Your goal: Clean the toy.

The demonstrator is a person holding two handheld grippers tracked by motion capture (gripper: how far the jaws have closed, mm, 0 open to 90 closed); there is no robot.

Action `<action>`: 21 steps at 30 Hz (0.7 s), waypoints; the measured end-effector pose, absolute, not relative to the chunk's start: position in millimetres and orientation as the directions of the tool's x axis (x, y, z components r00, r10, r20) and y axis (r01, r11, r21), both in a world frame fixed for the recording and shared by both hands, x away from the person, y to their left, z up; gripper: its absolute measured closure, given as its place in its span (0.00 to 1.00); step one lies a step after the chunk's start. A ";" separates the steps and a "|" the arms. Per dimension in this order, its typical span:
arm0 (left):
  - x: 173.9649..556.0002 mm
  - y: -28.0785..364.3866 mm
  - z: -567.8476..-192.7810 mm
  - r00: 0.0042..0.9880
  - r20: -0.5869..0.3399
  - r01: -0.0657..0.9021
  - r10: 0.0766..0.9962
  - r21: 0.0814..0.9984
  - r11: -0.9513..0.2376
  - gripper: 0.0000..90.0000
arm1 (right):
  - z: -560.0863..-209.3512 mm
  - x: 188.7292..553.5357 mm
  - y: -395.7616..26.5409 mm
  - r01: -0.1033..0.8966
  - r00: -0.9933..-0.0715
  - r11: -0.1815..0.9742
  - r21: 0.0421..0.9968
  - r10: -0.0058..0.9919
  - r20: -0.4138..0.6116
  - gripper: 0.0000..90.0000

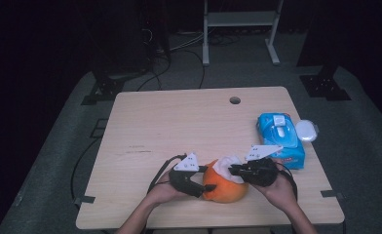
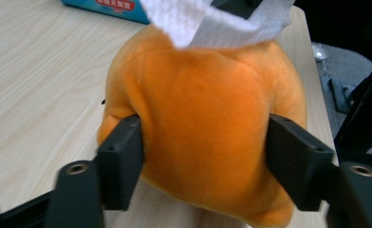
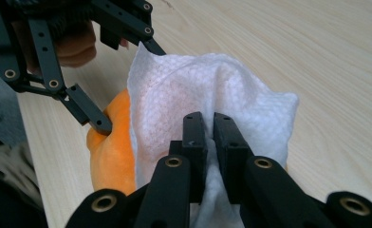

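An orange plush toy lies near the front edge of the wooden table. My left gripper is on the toy's left side. In the left gripper view its two pads press into the toy's flanks. My right gripper comes in from the right, shut on a white wipe. The wipe is pinched between the jaws and drapes over the top of the toy. Its lower edge hangs over the plush.
A blue pack of wipes lies at the right of the table, with a white round object just past the edge beside it. A cable hole sits near the far edge. A white metal frame stands on the floor beyond.
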State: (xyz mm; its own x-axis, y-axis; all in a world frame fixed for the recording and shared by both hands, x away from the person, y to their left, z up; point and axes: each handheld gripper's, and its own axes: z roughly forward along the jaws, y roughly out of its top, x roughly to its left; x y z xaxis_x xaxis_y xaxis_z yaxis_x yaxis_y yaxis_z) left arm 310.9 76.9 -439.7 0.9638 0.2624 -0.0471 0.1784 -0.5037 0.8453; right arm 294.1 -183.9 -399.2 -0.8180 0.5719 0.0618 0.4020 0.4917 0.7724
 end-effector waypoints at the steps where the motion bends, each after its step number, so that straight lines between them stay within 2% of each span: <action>1: 310.5 76.9 -438.3 0.963 -0.046 0.177 0.264 0.849 -0.498 0.42 | -397.6 293.6 -182.6 0.400 -0.816 0.501 0.768 0.575 0.050 0.93; 6: 311.3 77.5 -429.4 0.962 -0.028 0.160 0.273 0.865 -0.475 0.46 | -394.9 292.5 -186.3 0.396 -0.810 0.462 0.793 0.583 0.065 0.93; 9: 310.2 79.1 -426.7 0.963 -0.028 0.151 0.268 0.880 -0.451 0.53 | -396.6 294.6 -184.4 0.408 -0.808 0.456 0.791 0.584 0.080 0.93; 10: 309.4 77.7 -426.1 0.963 -0.022 0.148 0.269 0.877 -0.458 0.52 | -396.1 295.2 -184.0 0.410 -0.806 0.457 0.789 0.587 0.079 0.93; 12: 307.9 74.1 -427.1 0.963 -0.001 0.136 0.269 0.864 -0.484 0.47 | -392.8 293.9 -180.4 0.396 -0.808 0.463 0.793 0.586 0.062 0.93; 17: 309.4 75.4 -432.8 0.959 -0.026 0.167 0.283 0.857 -0.487 0.41 | -387.3 285.7 -160.5 0.337 -0.837 0.506 0.794 0.547 0.007 0.93; 21: 317.9 78.3 -434.2 0.933 -0.075 0.241 0.352 0.856 -0.457 0.14 | -393.1 289.8 -165.6 0.366 -0.835 0.503 0.783 0.550 0.037 0.93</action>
